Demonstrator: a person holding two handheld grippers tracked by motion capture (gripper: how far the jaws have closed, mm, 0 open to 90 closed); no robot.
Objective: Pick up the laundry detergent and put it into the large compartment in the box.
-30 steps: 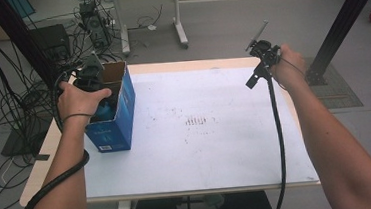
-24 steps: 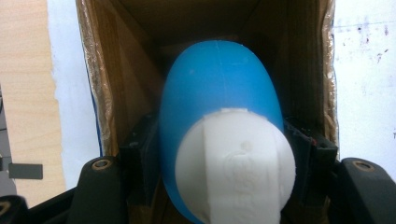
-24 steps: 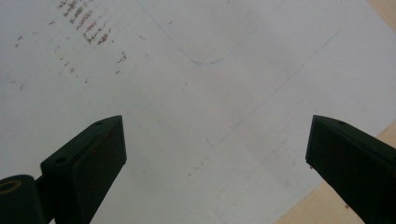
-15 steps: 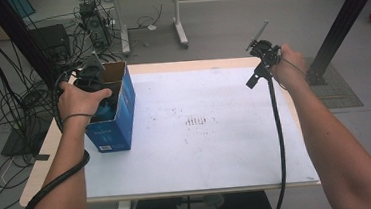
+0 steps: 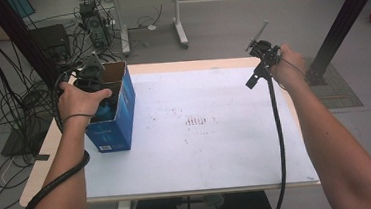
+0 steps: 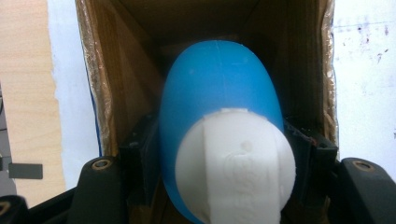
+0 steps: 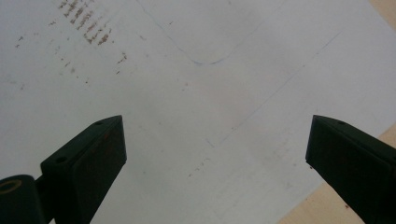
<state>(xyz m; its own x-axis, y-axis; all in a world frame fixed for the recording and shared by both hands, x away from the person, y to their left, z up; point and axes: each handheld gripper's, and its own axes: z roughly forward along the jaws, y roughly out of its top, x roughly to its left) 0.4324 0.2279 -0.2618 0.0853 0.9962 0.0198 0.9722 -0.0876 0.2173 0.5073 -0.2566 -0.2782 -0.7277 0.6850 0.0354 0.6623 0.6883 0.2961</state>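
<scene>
The left gripper (image 6: 210, 163) is clamped on the blue bottle (image 6: 219, 93) inside the box (image 5: 121, 114); lift straight up, clear of the walls. The right gripper (image 7: 215, 154), jaws apart, waits at far right.

Blue bottle (image 6: 219, 93) with white cap (image 6: 236, 163); blue box (image 5: 117, 117), brown inside; black tongs (image 7: 215, 158).

Each black tool (image 5: 260, 68) has blocky screwed jaws and a trailing cable.

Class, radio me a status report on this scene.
Left gripper shut on bottle inside box. Right gripper open above table. Box walls close around.
</scene>
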